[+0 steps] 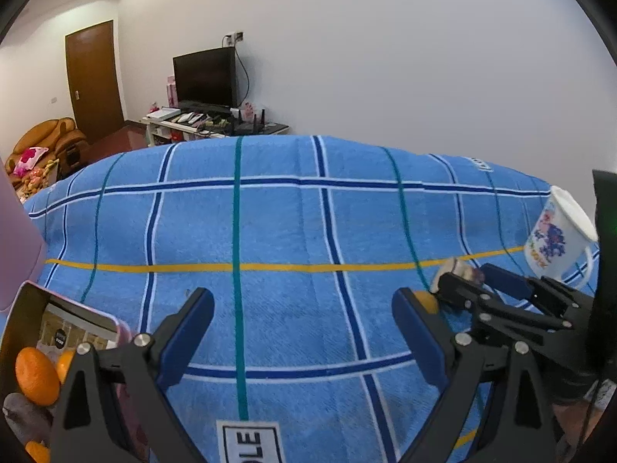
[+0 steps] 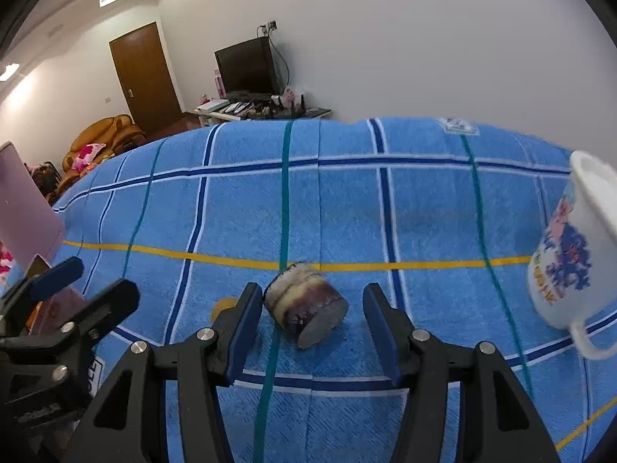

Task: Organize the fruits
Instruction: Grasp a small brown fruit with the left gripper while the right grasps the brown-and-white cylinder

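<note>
A stubby brown, purple and cream fruit chunk lies on the blue checked towel. My right gripper is open and straddles it: the left pad is close to the chunk and a gap shows on its right. A small orange sits just left of that gripper, also seen as the orange in the left wrist view. My left gripper is open over bare towel with nothing between its fingers. At its lower left a pink box holds oranges and a greyish piece.
A white mug with a blue flower print stands on the towel at the right, close to the right gripper. A pink box lid rises at the left. Beyond the towel are a TV stand, a door and an armchair.
</note>
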`<state>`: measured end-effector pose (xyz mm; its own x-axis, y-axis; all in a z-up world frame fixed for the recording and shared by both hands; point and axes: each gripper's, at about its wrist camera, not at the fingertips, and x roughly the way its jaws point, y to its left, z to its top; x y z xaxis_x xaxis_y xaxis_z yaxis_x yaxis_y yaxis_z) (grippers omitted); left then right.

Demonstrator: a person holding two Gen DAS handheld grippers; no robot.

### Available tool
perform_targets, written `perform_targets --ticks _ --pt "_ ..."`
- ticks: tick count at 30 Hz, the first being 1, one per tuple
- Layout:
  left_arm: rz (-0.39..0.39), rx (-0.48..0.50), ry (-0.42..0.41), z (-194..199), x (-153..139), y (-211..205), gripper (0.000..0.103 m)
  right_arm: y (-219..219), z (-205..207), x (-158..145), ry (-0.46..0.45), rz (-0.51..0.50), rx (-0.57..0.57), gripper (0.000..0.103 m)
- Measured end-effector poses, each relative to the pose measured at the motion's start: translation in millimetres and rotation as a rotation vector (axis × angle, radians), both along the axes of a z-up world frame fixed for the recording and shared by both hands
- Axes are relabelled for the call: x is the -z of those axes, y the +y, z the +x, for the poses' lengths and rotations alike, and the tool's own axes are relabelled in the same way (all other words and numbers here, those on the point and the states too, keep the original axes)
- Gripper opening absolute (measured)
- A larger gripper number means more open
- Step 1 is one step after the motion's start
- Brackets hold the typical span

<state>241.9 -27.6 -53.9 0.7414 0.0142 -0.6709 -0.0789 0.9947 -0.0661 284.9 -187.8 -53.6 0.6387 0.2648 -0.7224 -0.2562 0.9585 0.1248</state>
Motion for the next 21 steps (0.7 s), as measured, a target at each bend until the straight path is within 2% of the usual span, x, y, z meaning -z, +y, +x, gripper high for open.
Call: perform_targets --ticks 2,4,10,16,21 --pt "-0.006 0.006 0.002 1 4 0 0.096 0 2 0 0.0 0.01 0.0 0.056" --pt "-0.009 0.007 0.005 3 6 0 0.096 0 7 3 0.027 0.035 -0.016 0.05" --pt "-0.015 0.026 0.006 4 7 -3 0.096 -7 7 3 0.033 0.07 -0.02 0.049" --pt "0.026 0.098 -0.007 -2 0 -25 0.096 -28 -10 -6 -0.015 0.039 0.065 0.049" --pt "0.027 0.162 0.01 6 3 -46 0.089 -40 -21 -7 -0.037 0.013 0.109 0.049"
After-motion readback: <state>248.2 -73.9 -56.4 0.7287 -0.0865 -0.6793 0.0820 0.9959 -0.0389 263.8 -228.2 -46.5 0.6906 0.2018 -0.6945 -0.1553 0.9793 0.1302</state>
